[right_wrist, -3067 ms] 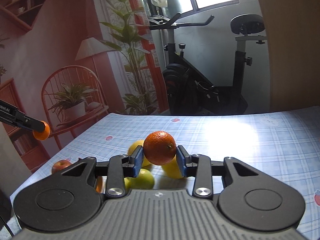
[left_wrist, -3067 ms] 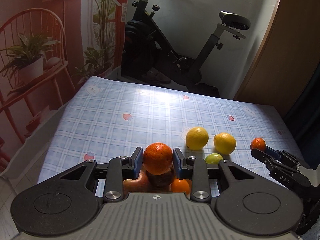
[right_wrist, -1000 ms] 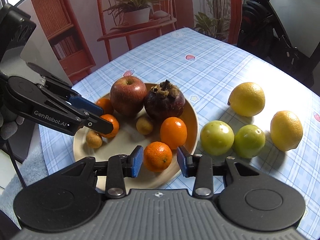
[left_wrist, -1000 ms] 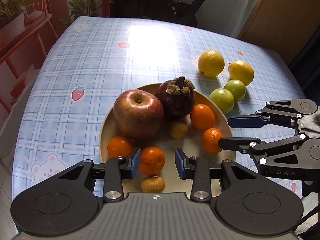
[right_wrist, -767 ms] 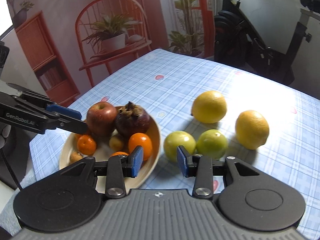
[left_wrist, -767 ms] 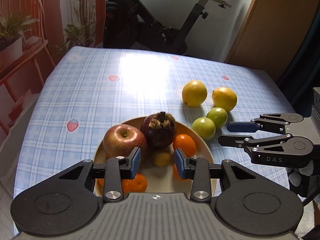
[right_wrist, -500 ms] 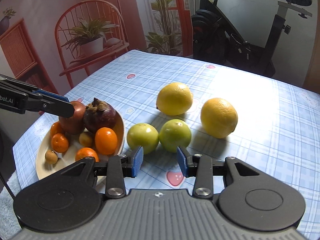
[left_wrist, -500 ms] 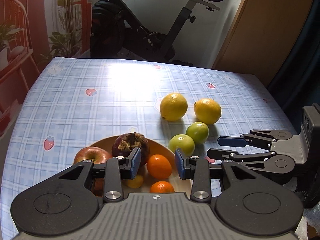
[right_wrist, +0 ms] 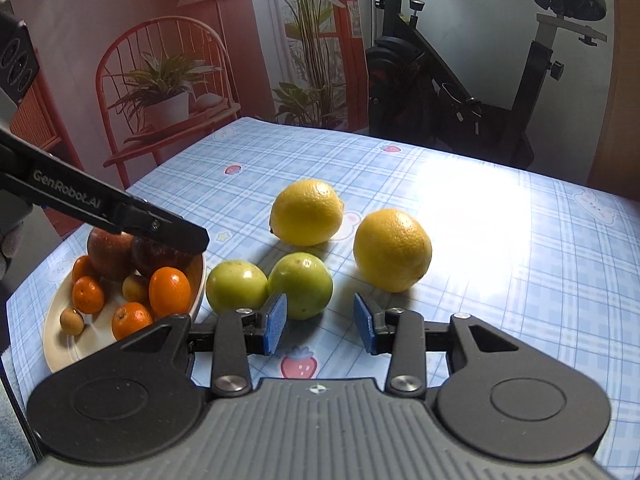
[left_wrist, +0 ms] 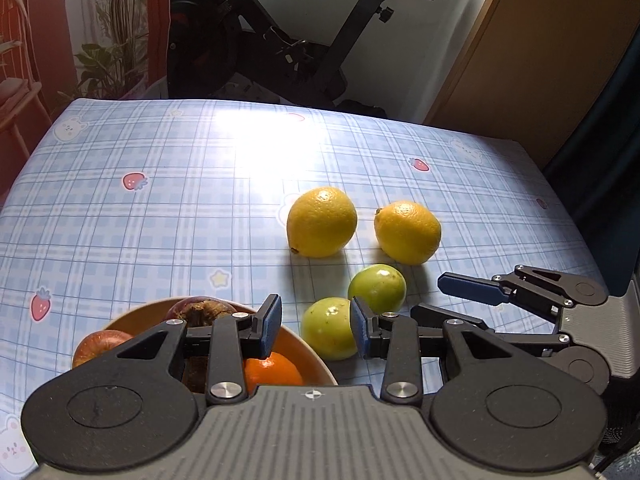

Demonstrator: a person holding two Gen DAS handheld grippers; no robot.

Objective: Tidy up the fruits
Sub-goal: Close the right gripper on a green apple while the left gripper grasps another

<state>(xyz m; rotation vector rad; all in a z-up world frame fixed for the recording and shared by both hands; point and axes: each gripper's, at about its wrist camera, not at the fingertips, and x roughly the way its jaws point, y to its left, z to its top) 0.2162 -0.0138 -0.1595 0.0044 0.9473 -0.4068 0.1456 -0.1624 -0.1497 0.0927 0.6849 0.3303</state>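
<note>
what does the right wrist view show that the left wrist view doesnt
Only the right wrist view shows the whole plate, including its small tangerines and a tiny brown fruit, plus the red chair.

Only the left wrist view shows the wooden door.

Both show two lemons, two green fruits, the apple and both grippers, empty.

Two handheld grippers, both matte black plastic. The left gripper (left_wrist: pixel 314 324) and right gripper (right_wrist: pixel 320 324) each have a ribbed grey body, two round black discs, silver screw heads on angular linkage arms, and blue textured pads lining the jaws. White lettering "GenRobot.AI" runs along the left gripper's side.
</note>
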